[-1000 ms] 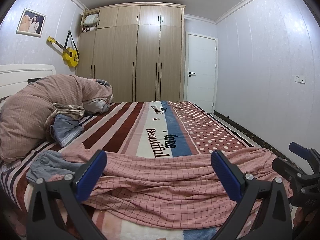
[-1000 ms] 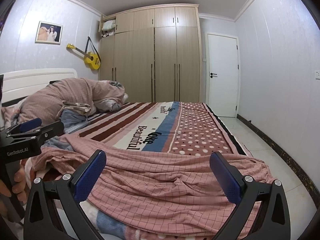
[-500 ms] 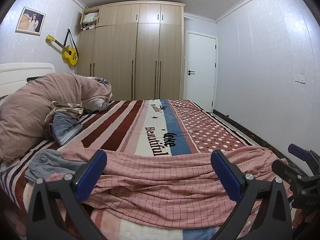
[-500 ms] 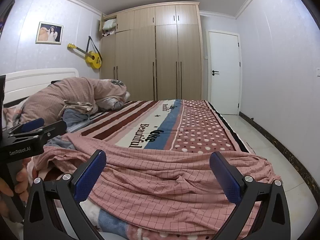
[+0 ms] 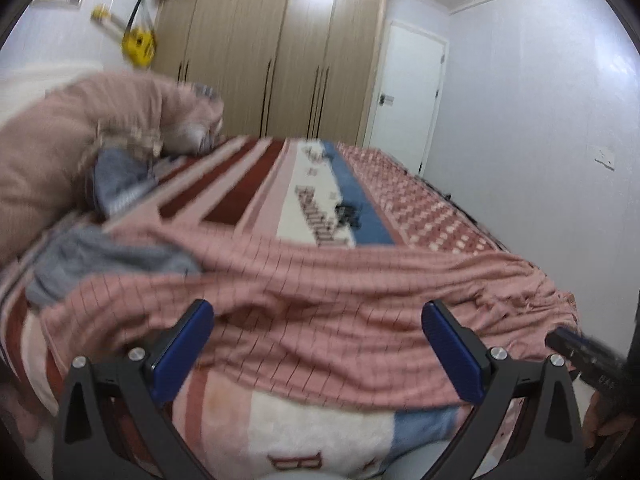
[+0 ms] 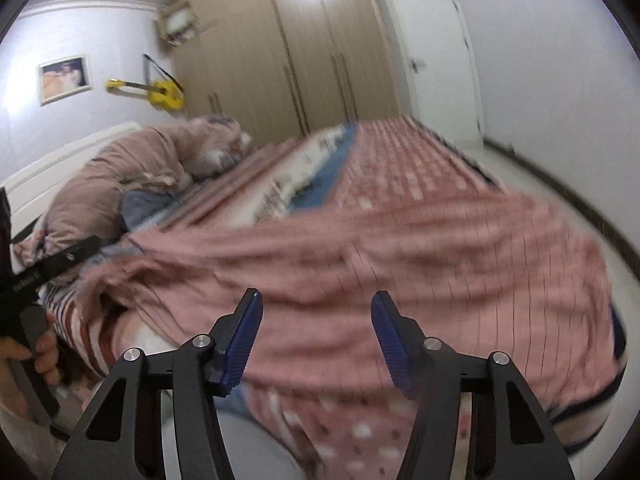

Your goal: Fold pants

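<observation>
I have both grippers angled down over the near edge of the bed (image 5: 328, 432), and both views are smeared with motion blur. The pants (image 5: 320, 300), pink with a thin dark grid, lie rumpled across the near end of the bed, stretching from one side to the other on top of the striped and dotted blanket (image 5: 248, 184). My left gripper (image 5: 318, 344) has its blue pads spread wide; the cloth shows in the gap beyond them, but neither pad presses on it, so it holds nothing. My right gripper (image 6: 316, 338) has its jaws closing, standing about half apart; the pants fill the view between and behind the pads, yet I see no pad pinching the fabric. In the right wrist view the left gripper (image 6: 44, 264) appears at the left edge, with the person's hand (image 6: 24, 356) wrapped around its handle. In the left wrist view the right gripper (image 5: 584, 356) pokes in at the right edge, next to the bunched end of the pants. A grey garment (image 5: 108, 260) lies just beside the pants on the left, and a heaped quilt (image 5: 60, 152) sits further back by the headboard.
</observation>
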A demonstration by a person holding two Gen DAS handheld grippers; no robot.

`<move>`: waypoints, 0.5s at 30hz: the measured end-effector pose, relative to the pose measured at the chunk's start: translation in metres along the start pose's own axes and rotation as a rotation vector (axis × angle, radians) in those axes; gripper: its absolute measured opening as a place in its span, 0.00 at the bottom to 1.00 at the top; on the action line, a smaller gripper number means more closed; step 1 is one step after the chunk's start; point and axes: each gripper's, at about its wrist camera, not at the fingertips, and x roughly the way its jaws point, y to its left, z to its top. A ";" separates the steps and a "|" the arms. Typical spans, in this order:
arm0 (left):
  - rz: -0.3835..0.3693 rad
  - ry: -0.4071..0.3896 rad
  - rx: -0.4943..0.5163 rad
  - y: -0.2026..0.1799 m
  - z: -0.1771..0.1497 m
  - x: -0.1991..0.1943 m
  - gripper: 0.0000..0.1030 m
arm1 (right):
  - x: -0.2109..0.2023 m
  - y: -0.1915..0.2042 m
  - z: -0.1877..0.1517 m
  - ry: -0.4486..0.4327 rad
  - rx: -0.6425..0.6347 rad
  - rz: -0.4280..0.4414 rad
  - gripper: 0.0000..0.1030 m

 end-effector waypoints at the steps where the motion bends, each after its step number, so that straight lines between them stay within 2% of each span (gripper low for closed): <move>1: 0.003 0.026 -0.018 0.008 -0.004 0.006 0.99 | 0.006 -0.009 -0.011 0.037 0.026 -0.011 0.51; 4: 0.033 0.105 -0.065 0.030 -0.018 0.026 0.99 | 0.019 -0.035 -0.037 0.119 0.120 -0.025 0.52; 8: 0.029 0.167 -0.136 0.056 -0.032 0.042 0.99 | 0.029 -0.057 -0.056 0.169 0.239 -0.005 0.53; 12: 0.018 0.208 -0.171 0.068 -0.043 0.052 0.99 | 0.032 -0.065 -0.052 0.119 0.261 0.017 0.53; 15: 0.001 0.236 -0.197 0.074 -0.050 0.059 0.92 | 0.036 -0.069 -0.042 0.102 0.286 0.016 0.52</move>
